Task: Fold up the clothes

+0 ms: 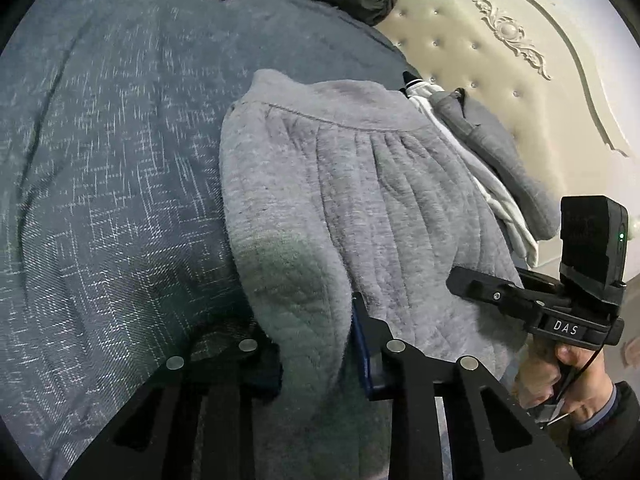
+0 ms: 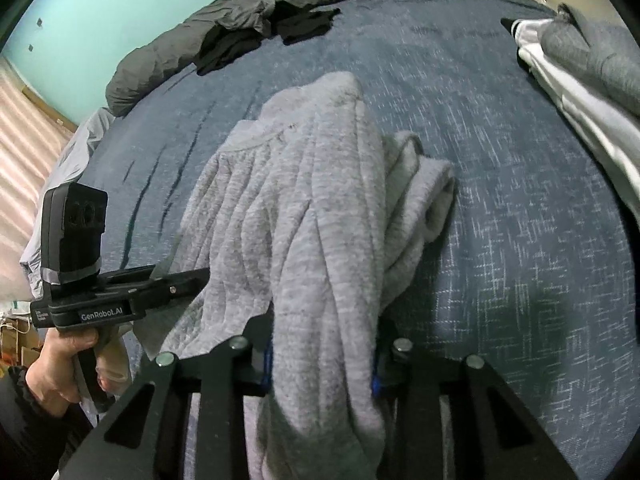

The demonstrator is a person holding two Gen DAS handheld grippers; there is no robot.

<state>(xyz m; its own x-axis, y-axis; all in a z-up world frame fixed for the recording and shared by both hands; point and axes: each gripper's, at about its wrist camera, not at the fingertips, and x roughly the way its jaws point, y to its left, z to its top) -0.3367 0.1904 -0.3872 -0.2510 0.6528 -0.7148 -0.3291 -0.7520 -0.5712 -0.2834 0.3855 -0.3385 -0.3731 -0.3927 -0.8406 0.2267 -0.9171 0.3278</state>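
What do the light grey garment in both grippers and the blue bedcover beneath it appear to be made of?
Light grey garment: likely soft fleece or quilted knit, with a fuzzy matte nap and stitched ridges. Blue bedcover: seemingly woven cloth, matte, with white flecks in a crosshatch pattern.

Home bedroom, probably: blue bedspread (image 2: pixel 520 200), tufted cream headboard (image 1: pixel 460 60) behind it, rolled dark duvet (image 2: pixel 240 20) along its far edge.

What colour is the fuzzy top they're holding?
Light grey, with faint quilted lines: the fuzzy top shows best in the right wrist view.
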